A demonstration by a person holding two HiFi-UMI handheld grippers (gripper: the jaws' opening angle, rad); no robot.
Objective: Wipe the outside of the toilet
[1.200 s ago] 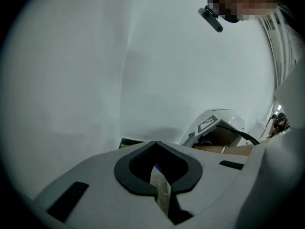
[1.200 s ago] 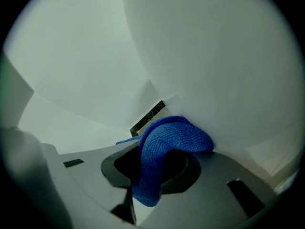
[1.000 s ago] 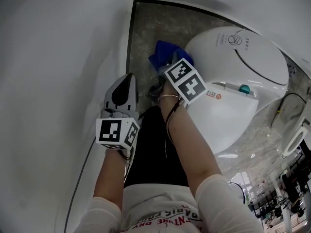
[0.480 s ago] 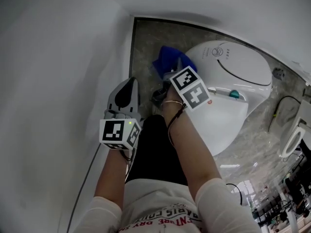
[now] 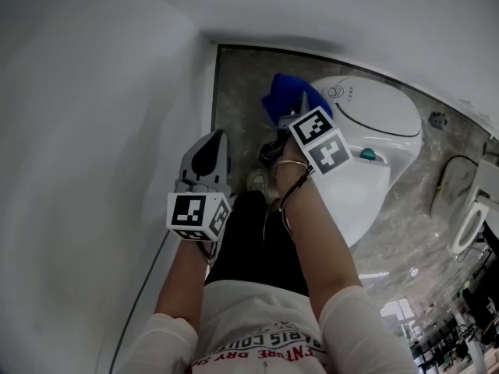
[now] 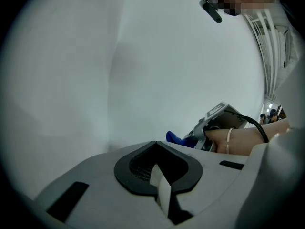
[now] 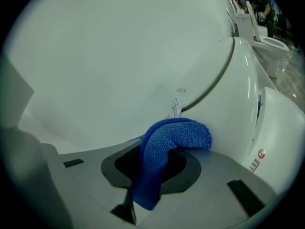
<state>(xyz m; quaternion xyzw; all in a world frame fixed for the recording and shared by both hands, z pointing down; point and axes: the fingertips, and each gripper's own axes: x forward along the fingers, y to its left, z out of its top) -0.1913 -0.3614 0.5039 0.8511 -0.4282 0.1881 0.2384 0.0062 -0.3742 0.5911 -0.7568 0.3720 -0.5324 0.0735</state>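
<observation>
The white toilet [image 5: 366, 158] stands lid down on the floor at the right of the head view. A blue cloth [image 5: 288, 100] is pressed against its left side near the lid's edge. My right gripper [image 5: 295, 114] is shut on this cloth. In the right gripper view the cloth [image 7: 167, 144] bulges out of the right gripper [image 7: 153, 163] and touches the glossy toilet lid [image 7: 143, 56]. My left gripper [image 5: 212, 148] hangs shut and empty beside the white wall, left of the toilet. The left gripper view shows the left gripper [image 6: 157, 173] closed, with the cloth [image 6: 175, 138] beyond.
A white wall [image 5: 93, 131] fills the left and top. Marbled floor [image 5: 242, 92] lies between wall and toilet. The person's dark trouser leg [image 5: 249, 244] and a shoe [image 5: 257, 181] are below the grippers. A cable [image 5: 446, 174] and another toilet [image 5: 474, 216] are at the right.
My right gripper has slid the blue cloth along the toilet's left side toward the back wall. The head view has shifted with it. The left gripper has kept its place, shut.
</observation>
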